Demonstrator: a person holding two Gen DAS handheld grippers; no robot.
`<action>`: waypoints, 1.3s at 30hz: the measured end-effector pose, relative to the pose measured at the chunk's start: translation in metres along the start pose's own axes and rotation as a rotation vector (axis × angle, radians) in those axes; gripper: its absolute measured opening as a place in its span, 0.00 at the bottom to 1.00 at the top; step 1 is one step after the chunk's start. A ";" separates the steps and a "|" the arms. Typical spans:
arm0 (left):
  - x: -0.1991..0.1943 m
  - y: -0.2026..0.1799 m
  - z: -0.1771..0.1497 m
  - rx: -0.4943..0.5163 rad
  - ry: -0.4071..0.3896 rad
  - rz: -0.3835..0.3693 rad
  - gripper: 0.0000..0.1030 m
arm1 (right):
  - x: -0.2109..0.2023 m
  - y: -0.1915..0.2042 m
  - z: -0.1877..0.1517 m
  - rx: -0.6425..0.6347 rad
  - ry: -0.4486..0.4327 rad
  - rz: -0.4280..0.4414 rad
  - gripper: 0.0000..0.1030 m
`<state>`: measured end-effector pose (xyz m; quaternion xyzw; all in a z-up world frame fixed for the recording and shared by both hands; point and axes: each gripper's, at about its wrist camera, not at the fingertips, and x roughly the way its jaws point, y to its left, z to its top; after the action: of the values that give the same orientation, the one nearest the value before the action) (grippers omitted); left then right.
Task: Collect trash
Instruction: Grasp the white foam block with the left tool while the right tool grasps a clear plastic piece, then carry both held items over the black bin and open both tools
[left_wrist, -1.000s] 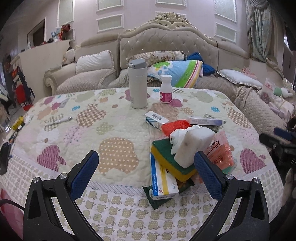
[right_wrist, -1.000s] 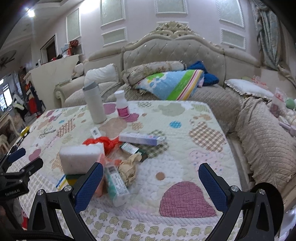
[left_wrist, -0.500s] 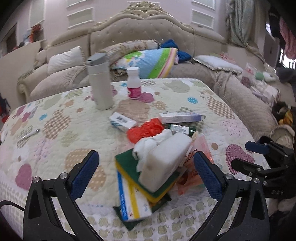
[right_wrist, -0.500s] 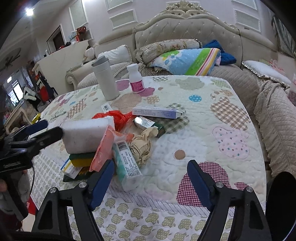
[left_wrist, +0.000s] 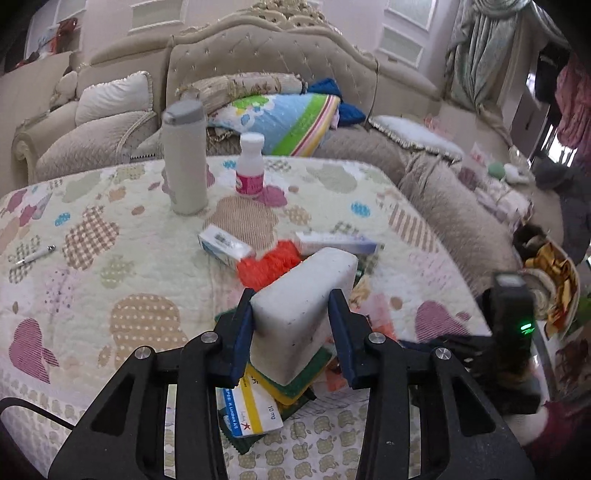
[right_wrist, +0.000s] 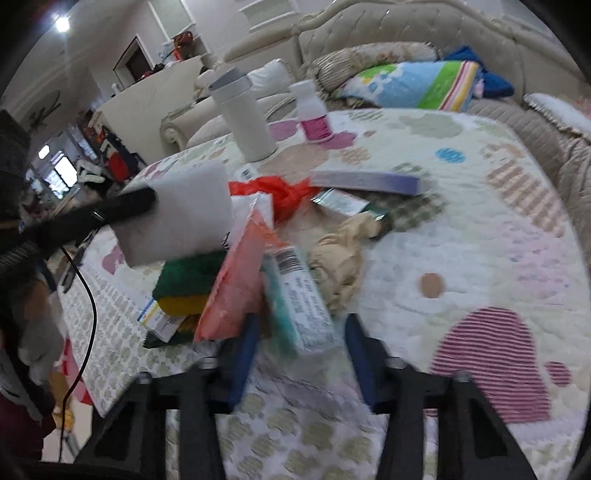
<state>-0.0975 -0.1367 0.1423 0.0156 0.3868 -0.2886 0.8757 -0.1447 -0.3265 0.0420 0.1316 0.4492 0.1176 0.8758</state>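
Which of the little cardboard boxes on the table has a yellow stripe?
The medicine box at the bottom of the pile, under the green-and-yellow scouring pad, nearest the table edge. The long box is purplish-white; the other small box is blue-white.

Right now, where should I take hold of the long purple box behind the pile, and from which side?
Grip the long purple box across its narrow width near its free right end, coming from above on the right. It lies flat on the quilt; its left end meets the red plastic bag, and a green packet crowds its near edge there.
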 end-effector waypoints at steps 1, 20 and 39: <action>-0.004 0.000 0.002 0.000 -0.007 -0.002 0.36 | 0.000 0.001 -0.001 0.001 -0.004 -0.001 0.23; 0.002 -0.113 0.011 0.076 -0.015 -0.161 0.36 | -0.124 -0.081 -0.033 0.140 -0.199 -0.142 0.20; 0.048 -0.213 0.009 0.150 0.070 -0.242 0.36 | -0.185 -0.158 -0.072 0.292 -0.271 -0.225 0.20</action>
<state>-0.1754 -0.3400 0.1574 0.0444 0.3935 -0.4196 0.8168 -0.2949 -0.5256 0.0885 0.2209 0.3513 -0.0658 0.9074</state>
